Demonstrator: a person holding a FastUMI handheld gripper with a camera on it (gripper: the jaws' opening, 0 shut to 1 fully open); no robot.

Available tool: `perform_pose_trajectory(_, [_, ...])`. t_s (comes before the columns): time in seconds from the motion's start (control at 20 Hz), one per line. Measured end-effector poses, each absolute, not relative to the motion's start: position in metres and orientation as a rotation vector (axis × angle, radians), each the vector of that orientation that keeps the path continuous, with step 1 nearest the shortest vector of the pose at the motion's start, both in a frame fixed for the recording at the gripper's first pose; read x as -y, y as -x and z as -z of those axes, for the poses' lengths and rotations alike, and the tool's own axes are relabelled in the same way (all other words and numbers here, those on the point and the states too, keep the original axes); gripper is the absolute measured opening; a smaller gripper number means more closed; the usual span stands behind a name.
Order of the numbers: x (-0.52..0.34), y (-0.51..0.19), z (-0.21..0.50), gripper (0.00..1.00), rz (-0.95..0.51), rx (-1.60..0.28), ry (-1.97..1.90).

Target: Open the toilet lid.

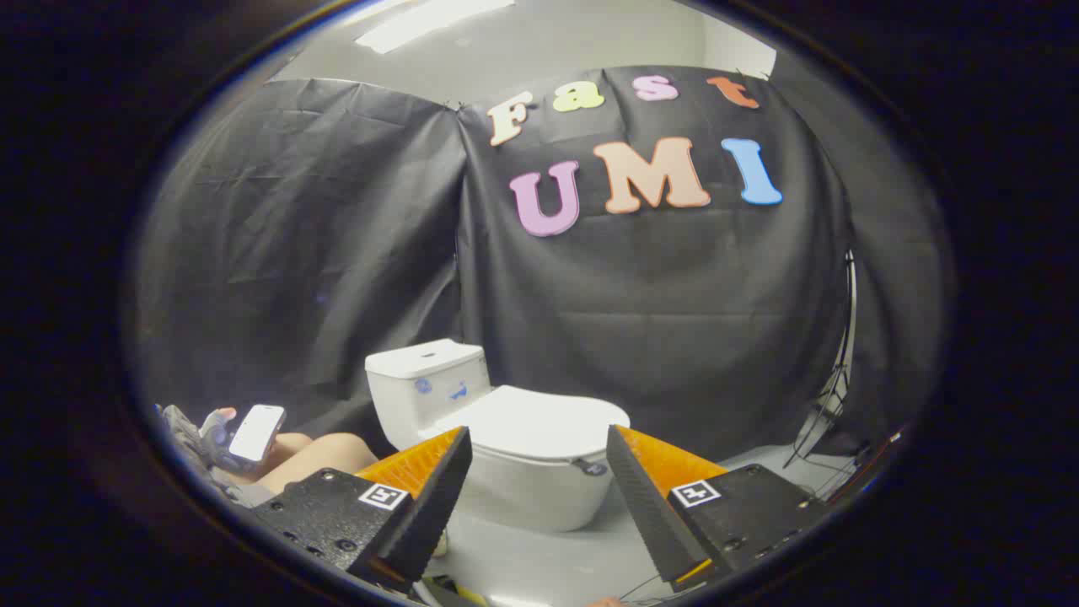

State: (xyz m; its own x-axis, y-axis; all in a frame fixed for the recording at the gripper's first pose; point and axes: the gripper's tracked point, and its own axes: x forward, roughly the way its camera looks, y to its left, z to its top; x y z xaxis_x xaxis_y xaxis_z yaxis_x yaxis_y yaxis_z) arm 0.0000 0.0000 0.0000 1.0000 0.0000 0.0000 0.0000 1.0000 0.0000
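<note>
Gripper view: we're holding the gripper (537, 472) spread wide and empty, facing the closed toilet lid (539, 420) lying just beyond the fingertips, lower centre of frame, hinge toward the tank (426, 379).

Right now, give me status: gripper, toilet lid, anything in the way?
Gripper open, empty, short of the toilet. Toilet lid down, shut on the bowl, beyond the fingertips. Path ahead clear; person holding a phone sits off beside the cistern.

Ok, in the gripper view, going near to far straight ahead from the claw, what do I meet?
The open claw, holding nothing → the front rim of the toilet bowl → the closed toilet lid → the tank → the black cloth wall.
</note>
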Motion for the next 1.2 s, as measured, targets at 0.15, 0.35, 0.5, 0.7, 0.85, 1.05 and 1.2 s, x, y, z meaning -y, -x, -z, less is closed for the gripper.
perform_pose_trajectory(0.15, [0.002, 0.000, 0.010, 0.98, 0.009, -0.025, 0.013])
perform_pose_trajectory(0.35, [-0.001, 0.002, 0.017, 0.98, 0.002, -0.035, 0.053])
perform_pose_trajectory(0.5, [-0.004, 0.002, 0.019, 0.99, -0.003, -0.035, 0.079])
perform_pose_trajectory(0.7, [-0.003, 0.001, 0.020, 0.98, 0.000, -0.038, 0.087])
perform_pose_trajectory(0.85, [-0.003, 0.000, 0.021, 0.98, 0.005, -0.044, 0.080])
perform_pose_trajectory(1.05, [-0.002, -0.001, 0.020, 0.98, 0.007, -0.048, 0.082])
perform_pose_trajectory(1.2, [0.001, -0.003, 0.017, 0.98, 0.016, -0.048, 0.075])
